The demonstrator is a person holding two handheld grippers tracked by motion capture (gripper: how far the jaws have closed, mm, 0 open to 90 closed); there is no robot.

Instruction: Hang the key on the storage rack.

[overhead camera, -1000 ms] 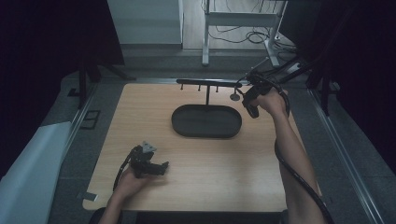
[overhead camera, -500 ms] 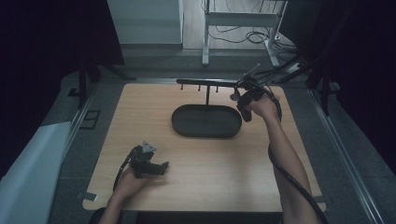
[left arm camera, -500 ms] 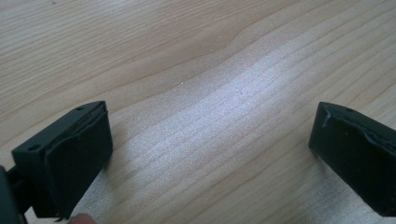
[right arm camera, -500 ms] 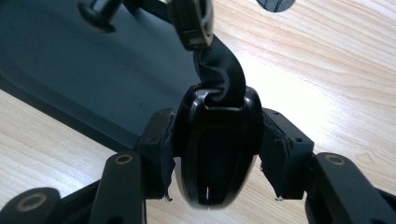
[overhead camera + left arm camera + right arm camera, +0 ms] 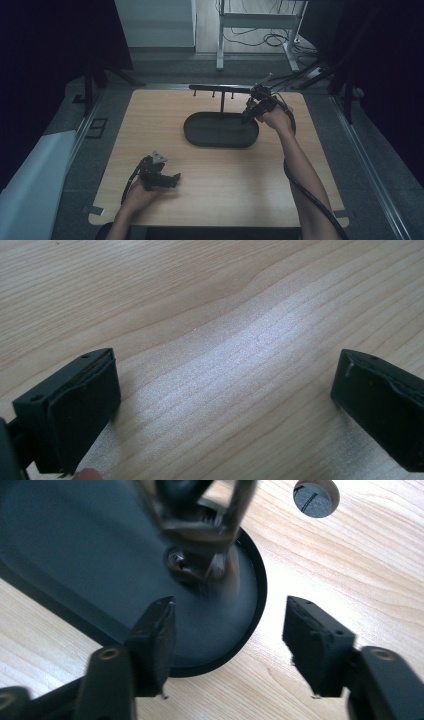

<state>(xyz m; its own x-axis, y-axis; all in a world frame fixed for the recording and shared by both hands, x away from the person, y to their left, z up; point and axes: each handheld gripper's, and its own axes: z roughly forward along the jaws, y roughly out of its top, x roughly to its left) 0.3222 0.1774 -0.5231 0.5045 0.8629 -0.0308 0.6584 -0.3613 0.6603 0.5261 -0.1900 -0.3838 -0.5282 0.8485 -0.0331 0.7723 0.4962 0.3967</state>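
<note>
In the right gripper view, a metallic object (image 5: 200, 535) above the black oval tray (image 5: 75, 555) is too blurred to identify, and the top edge cuts it. The tray's left part runs out of this picture.

I see a light wooden table (image 5: 210, 190), clear grain, smooth with a soft sheen in the left gripper view. The oval tray (image 5: 200, 131) looks like matt black plastic or coated metal, I can't tell which, with a smooth floor. Blurred shiny metal piece (image 5: 200, 525) lies in the tray. Right gripper (image 5: 227, 640) has matt, slightly rough black pads; left gripper (image 5: 225, 405) has the same dull pads, frayed edges.
</note>
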